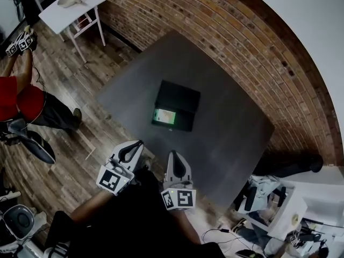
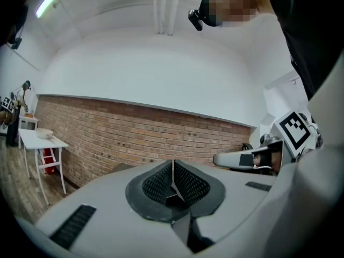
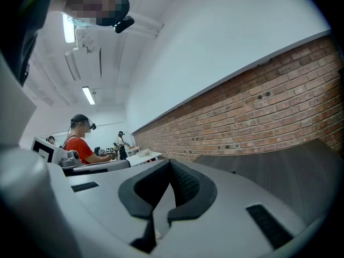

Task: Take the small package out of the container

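Note:
A black open container (image 1: 181,99) sits mid-way on the dark grey table (image 1: 231,138). A small green and white package (image 1: 164,115) lies in its near left corner. My left gripper (image 1: 133,147) and right gripper (image 1: 175,159) hover side by side over the table's near edge, well short of the container. Both are shut with nothing between the jaws. In the left gripper view the left gripper (image 2: 173,170) points up at the brick wall, jaws pressed together. The right gripper view shows my right gripper (image 3: 171,171) likewise shut and tilted upward. Neither gripper view shows the container.
A brick wall (image 1: 226,31) runs behind the table. A white side table (image 1: 72,7) stands at the far left, and a person in a red top (image 1: 13,98) sits left. White equipment (image 1: 306,198) and cables crowd the floor at the lower right.

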A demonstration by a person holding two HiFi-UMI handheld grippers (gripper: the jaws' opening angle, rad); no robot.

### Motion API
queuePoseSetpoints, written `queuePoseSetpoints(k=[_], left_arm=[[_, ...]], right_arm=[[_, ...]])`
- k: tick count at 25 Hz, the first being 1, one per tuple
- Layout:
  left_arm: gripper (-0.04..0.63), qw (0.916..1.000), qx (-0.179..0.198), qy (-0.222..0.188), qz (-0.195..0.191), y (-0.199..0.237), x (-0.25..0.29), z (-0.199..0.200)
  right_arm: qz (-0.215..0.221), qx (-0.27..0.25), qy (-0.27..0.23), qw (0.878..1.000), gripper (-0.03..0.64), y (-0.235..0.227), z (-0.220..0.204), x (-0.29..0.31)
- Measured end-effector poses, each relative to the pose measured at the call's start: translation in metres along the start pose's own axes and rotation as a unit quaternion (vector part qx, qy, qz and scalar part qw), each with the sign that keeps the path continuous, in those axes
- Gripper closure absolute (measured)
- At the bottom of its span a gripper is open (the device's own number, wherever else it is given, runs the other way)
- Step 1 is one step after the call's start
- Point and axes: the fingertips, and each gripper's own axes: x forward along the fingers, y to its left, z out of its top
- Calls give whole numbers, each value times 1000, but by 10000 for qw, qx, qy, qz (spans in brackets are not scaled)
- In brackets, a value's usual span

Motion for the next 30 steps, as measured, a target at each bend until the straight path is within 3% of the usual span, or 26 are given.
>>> queuePoseSetpoints(k=[7,16,22,30], left_arm=[[558,9999,26,88,65,-6,25,-4],[558,9996,-89,284,16,9,33,-11],[558,9993,-104,231,-262,35,64,-11],[558,9963,-178,465,-703,76,100,-15]], right_arm=[[104,48,32,9999,593,-25,1,15],[99,31,319,9994,593,-20,-14,36],[-132,-18,440,9989,594,-26,-19,64],[-586,-28,579,9966,593,-37,-22,107]])
